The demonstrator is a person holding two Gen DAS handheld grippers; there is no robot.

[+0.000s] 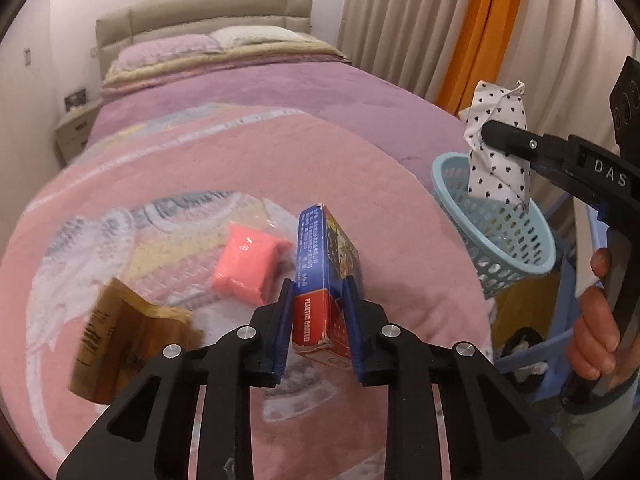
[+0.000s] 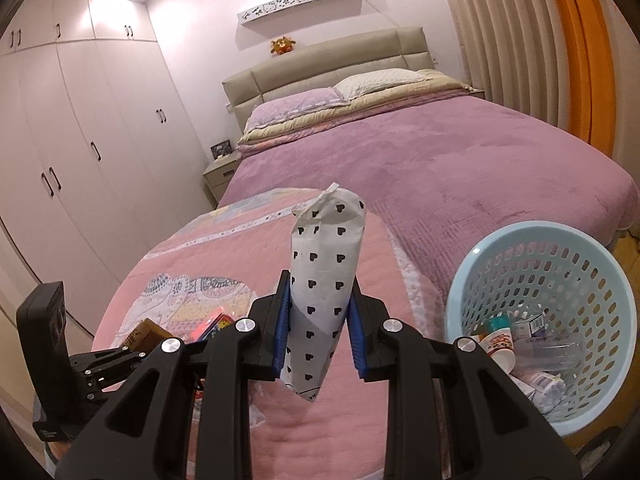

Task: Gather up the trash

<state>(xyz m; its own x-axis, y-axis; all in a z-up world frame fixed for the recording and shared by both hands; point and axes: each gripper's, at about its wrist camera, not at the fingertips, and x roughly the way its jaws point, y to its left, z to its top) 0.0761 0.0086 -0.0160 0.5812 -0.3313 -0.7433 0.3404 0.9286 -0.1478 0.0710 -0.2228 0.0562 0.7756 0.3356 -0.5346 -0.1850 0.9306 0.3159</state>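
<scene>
My left gripper (image 1: 320,312) is shut on a red and blue cardboard box (image 1: 326,272) and holds it just above the pink blanket. A pink wrapped packet (image 1: 248,266) and a brown paper bag (image 1: 124,340) lie on the blanket to its left. My right gripper (image 2: 318,312) is shut on a rolled white paper bag with black hearts (image 2: 326,276), held upright. In the left wrist view that bag (image 1: 498,148) hangs over the light blue trash basket (image 1: 516,268). The basket (image 2: 600,380) holds several pieces of trash.
The bed with a purple cover (image 2: 460,160) stretches ahead to the headboard and pillows. White wardrobes (image 2: 80,160) stand to the left, curtains (image 2: 520,40) to the right. A blue bin (image 1: 560,344) stands below the basket.
</scene>
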